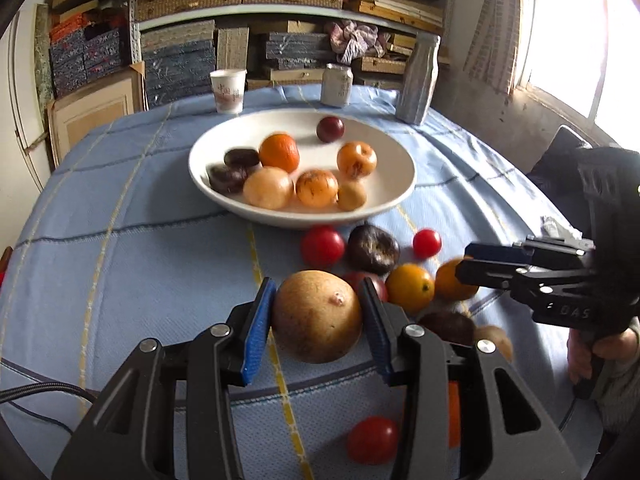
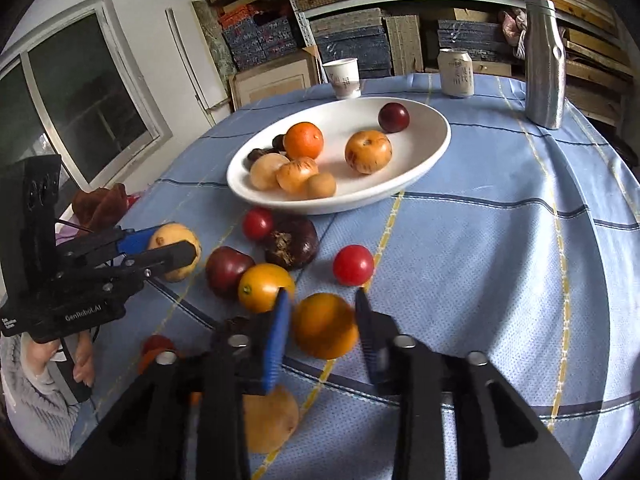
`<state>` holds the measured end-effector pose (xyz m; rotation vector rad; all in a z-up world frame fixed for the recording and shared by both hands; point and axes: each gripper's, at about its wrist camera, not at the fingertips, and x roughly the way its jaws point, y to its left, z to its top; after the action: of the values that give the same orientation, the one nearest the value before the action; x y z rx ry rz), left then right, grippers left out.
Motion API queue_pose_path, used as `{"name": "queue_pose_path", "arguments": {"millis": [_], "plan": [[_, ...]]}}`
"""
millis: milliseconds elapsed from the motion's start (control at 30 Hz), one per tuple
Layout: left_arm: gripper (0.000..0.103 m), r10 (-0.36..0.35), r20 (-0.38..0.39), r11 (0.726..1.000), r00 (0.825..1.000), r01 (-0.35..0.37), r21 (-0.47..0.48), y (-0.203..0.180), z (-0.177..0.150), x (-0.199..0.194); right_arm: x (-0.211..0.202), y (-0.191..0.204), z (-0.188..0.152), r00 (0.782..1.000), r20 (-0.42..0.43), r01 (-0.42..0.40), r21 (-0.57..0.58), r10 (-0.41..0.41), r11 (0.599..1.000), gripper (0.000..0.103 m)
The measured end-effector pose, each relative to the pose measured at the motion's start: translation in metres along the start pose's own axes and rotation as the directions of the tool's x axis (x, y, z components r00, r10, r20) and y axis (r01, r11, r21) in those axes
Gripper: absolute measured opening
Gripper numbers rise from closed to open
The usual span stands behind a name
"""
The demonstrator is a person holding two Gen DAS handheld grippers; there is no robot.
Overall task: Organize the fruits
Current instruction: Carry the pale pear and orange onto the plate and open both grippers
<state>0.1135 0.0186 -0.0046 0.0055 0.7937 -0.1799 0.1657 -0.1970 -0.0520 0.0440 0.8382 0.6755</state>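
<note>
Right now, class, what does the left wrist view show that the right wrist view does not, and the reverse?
Left wrist only: a bright window. Right wrist only: a dark sliding window and a brown cloth. Both: the white bowl of fruit, paper cup, can, silver bottle, and the tan fruit clamped in the left jaws.

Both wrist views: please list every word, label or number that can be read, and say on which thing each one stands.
"GenRobot.AI": white print on the body of the left hand-held gripper.
"DAS": raised letters, upside down, on the right hand-held gripper.
Paper cup: red and dark characters, too blurred to read.
Can: dark vertical characters, too small to read.
Small white label left of "GenRobot.AI": unreadable.
</note>
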Motion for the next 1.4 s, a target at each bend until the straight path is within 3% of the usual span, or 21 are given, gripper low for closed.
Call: {"name": "queue_pose_path", "arguments": {"millis": [67,100,133,167,267,467,600,700,900,1000,1200,1400], "plan": [[0.042,-0.001,-0.009,1.000,1.000,0.001,-0.001,0.000,-0.001,0.003,0.000,0.004,-0.002,1.000,-0.002,-0.014,-0.011,0.014,1.000,0.047],[0.042,0.000,-0.007,1.000,1.000,0.000,0.000,0.000,-0.001,0.003,0.000,0.007,-0.003,1.000,-0.005,-0.003,-0.026,0.002,1.000,0.059],[0.042,0.001,-0.002,1.000,1.000,-0.001,0.000,0.000,-0.001,0.002,0.005,0.010,-0.006,0.999,-0.034,0.013,-0.044,-0.015,0.999,0.064],[0.042,0.001,0.003,1.000,1.000,-0.001,0.000,0.000,0.000,0.001,0.008,0.009,-0.008,0.999,-0.040,0.021,-0.041,-0.022,0.999,0.064],[0.042,0.001,0.009,1.000,1.000,-0.001,-0.001,0.000,-0.001,-0.002,0.011,0.000,-0.010,0.998,-0.057,0.014,0.006,-0.014,1.000,0.038],[0.042,0.012,0.012,1.000,1.000,-0.012,0.005,0.000,-0.002,-0.002,0.009,0.005,-0.010,0.999,-0.040,0.014,-0.019,-0.014,1.000,0.038],[0.042,0.024,0.038,1.000,0.999,-0.024,-0.006,0.004,0.011,-0.011,-0.025,0.000,0.010,0.995,0.091,0.034,0.003,-0.034,0.999,0.038],[0.042,0.062,0.096,0.998,0.993,-0.063,0.005,0.006,0.041,-0.031,-0.054,0.001,0.038,0.985,0.169,0.044,-0.004,-0.042,0.999,0.037],[0.042,0.120,0.194,0.992,0.974,-0.125,0.013,0.005,0.118,-0.050,-0.100,0.009,0.112,0.934,0.352,0.081,-0.018,-0.069,0.997,0.037],[0.042,0.144,0.194,0.989,0.970,-0.148,0.007,0.005,0.148,-0.028,-0.087,0.004,0.133,0.926,0.368,0.089,-0.006,-0.081,0.996,0.037],[0.042,0.161,0.124,0.986,0.979,-0.154,-0.065,0.031,0.166,0.049,0.010,-0.018,0.151,0.965,0.242,0.097,0.015,-0.098,0.995,0.037],[0.042,0.157,0.037,0.982,0.987,-0.153,-0.109,0.061,0.166,0.113,0.078,-0.022,0.152,0.983,0.140,0.121,-0.021,-0.117,0.992,0.037]]}}
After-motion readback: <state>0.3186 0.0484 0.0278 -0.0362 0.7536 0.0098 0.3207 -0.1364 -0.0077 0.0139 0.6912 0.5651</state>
